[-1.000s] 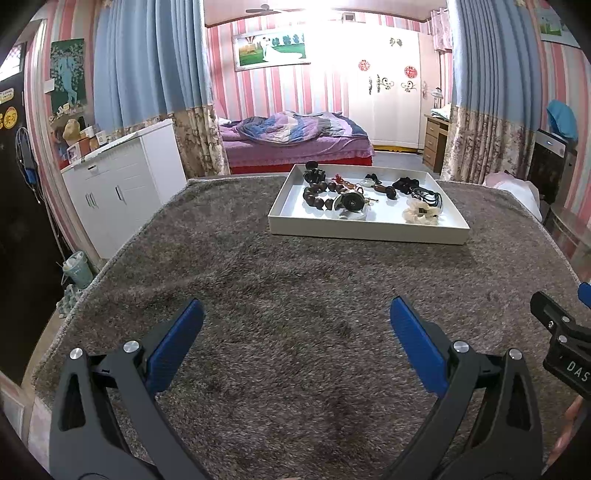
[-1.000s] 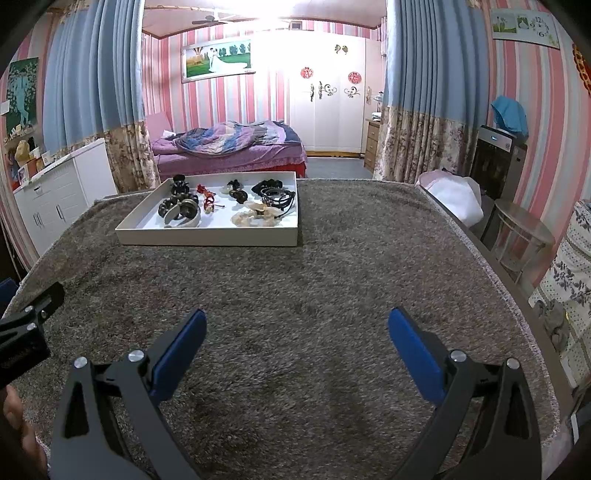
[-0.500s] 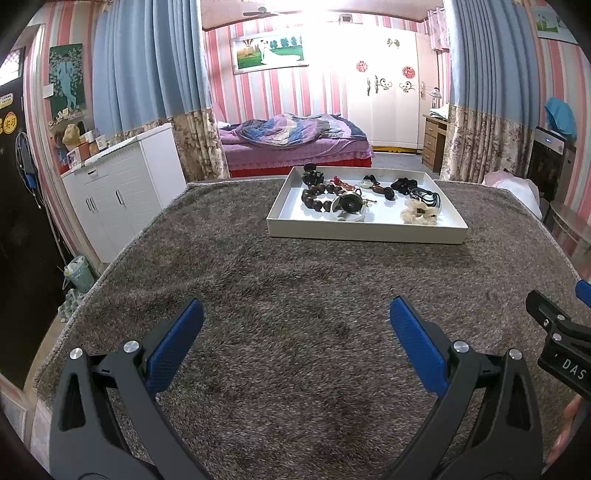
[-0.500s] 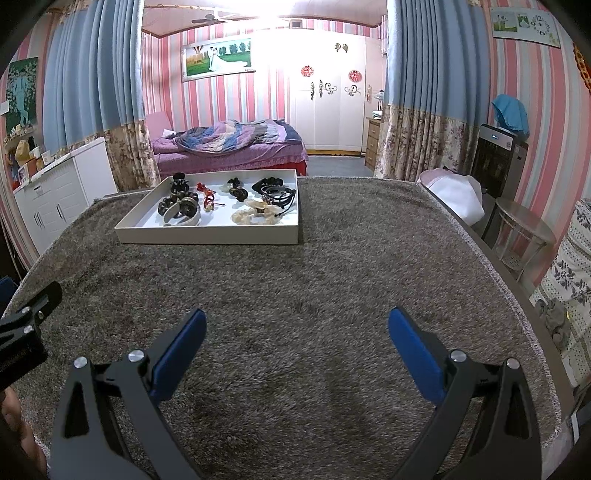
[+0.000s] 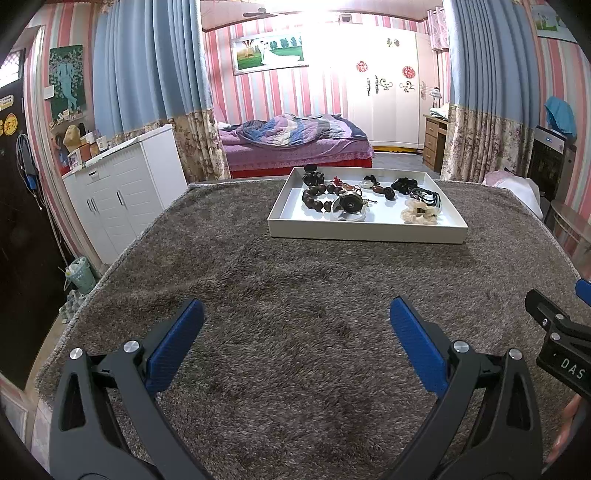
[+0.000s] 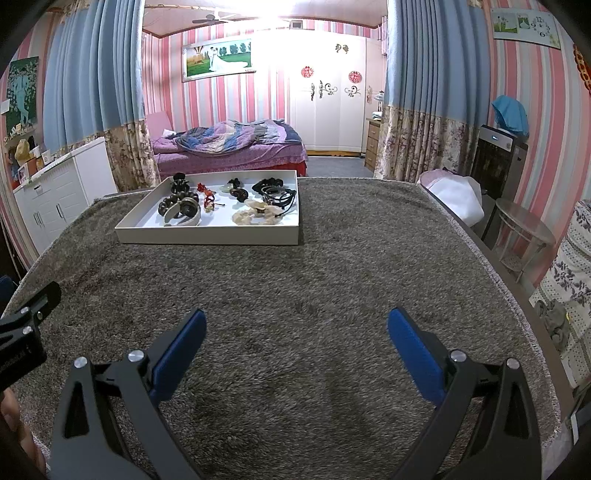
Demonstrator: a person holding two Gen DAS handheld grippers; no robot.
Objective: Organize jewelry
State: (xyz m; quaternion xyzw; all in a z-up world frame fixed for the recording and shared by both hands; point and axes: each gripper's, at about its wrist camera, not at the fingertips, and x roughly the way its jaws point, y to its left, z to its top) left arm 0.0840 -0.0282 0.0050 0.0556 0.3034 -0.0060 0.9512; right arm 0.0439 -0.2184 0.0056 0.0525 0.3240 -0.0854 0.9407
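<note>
Jewelry point(image 5: 364, 201), small, light and tangle-prone, fills the far white tray point(image 5: 365, 233); left gripper point(image 5: 295, 325) and right gripper point(image 6: 295, 334) gape wide, empty. Beaded bracelet point(image 5: 317, 197) likely easiest pinched across its strand.

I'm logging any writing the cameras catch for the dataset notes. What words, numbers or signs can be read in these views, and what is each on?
"DAS": white letters on the black body of the right gripper, cut off by the frame edge.
"12", "9", "6": numerals on the wall clock picture.
Yellow round signs on the dark door: Chinese characters, too blurred to read surely.
Nothing readable on the jewelry tray.
</note>
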